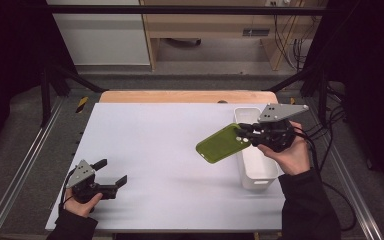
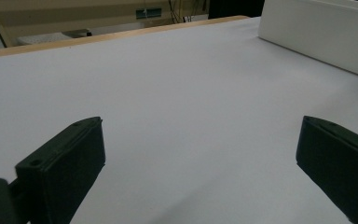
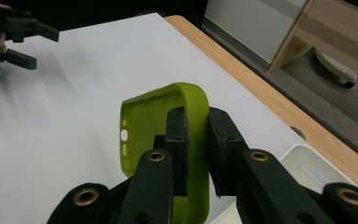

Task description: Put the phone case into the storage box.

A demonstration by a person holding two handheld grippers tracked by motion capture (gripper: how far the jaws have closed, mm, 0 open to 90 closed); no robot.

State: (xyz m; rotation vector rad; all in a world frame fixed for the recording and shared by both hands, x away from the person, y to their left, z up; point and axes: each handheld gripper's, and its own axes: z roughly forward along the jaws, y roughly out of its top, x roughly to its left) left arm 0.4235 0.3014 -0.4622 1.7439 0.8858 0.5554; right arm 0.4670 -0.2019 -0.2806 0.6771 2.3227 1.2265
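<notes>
1. The green case (image 1: 223,143) is up in the air, above the white worktop (image 1: 155,150) and just beside the white bin (image 1: 254,167).
2. In the high view its long side runs from the right hand-held gripper (image 1: 243,134) out to the left and a bit down toward the person. It is tilted, not flat.
3. In the right gripper view the case (image 3: 186,107) points away from the camera, with its open, hollow side facing left and its round end farthest off.
4. The right hand-held gripper (image 3: 197,140) is clamped on one long edge of the case, one jaw inside the hollow and one jaw outside.
5. The case sticks out past the jaw tips, to the left of the hand that holds the gripper.
6. The left hand-held gripper (image 1: 111,172) is well apart from the case, low over the near left part of the worktop. Its jaws are wide apart with nothing between them.
</notes>
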